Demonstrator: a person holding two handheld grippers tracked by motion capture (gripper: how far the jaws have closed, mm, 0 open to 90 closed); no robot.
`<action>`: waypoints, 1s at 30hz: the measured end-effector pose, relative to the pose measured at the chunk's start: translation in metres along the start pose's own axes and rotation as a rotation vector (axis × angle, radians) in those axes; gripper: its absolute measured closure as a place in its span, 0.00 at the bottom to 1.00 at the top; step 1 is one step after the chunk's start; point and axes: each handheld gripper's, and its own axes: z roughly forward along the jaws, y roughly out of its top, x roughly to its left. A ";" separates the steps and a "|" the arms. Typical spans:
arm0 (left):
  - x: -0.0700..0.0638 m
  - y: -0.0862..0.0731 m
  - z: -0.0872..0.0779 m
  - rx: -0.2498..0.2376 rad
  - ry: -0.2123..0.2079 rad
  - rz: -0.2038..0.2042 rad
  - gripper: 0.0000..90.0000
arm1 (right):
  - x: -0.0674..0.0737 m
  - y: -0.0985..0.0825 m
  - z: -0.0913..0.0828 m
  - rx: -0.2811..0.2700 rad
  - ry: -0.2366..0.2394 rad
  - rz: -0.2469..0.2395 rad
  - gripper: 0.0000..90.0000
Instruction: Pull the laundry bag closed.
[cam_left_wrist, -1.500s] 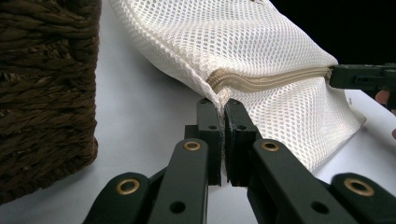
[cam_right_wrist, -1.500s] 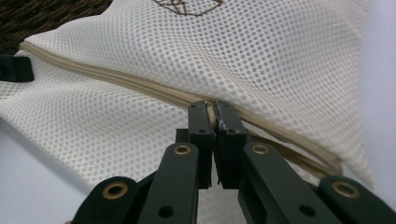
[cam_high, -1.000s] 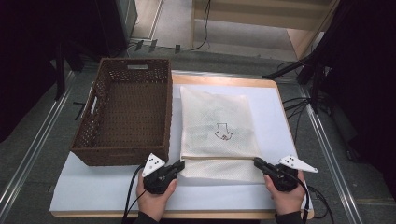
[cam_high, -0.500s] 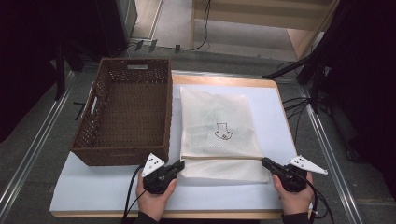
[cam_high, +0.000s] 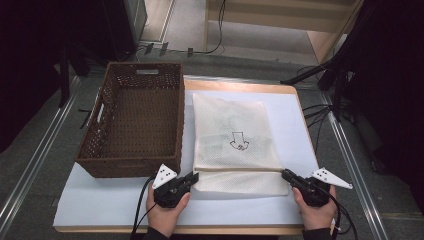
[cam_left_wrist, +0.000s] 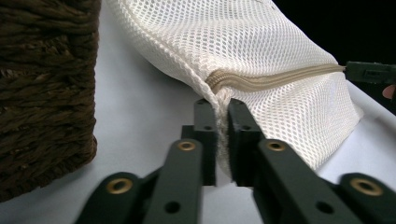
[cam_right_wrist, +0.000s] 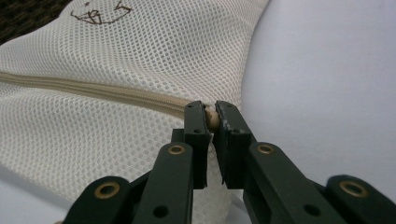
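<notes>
White sheeting covers the bench (cam_high: 110, 200), with dark floor and cables around it. Cream mesh zip bag (cam_high: 235, 140) with an arrow drawing lies flat at centre, a brown woven wicker basket (cam_high: 132, 125) just beside it at 9 o'clock.

Bag's near edge is folded; the beige zip (cam_left_wrist: 280, 79) runs along it from 9 to 3 o'clock, straight across between the two hands.

Left gripper (cam_high: 192, 177) sits at the zip's 9 o'clock end. Jaws have just been opening a little; a narrow gap shows, with the bag's corner seam still between the pads, loosely held at best.

Right gripper (cam_high: 286, 174) sits at the 3 o'clock end. Jaws have likewise just eased open slightly, the small beige zip end (cam_right_wrist: 211, 117) between the tips.

Judgement: the zip's axis lies in line with both grippers, so any pull must run along that line. Each hand is at its own end, equally near.
</notes>
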 end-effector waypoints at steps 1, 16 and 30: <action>-0.001 0.000 -0.001 -0.003 -0.005 0.007 0.81 | 0.000 0.000 0.000 -0.007 0.002 -0.001 0.91; 0.001 0.000 -0.018 -0.080 -0.019 0.030 0.29 | -0.009 0.001 -0.016 -0.085 -0.015 -0.007 0.36; 0.009 -0.002 -0.040 -0.082 0.069 0.093 0.06 | -0.016 0.004 -0.018 -0.054 -0.072 -0.031 0.11</action>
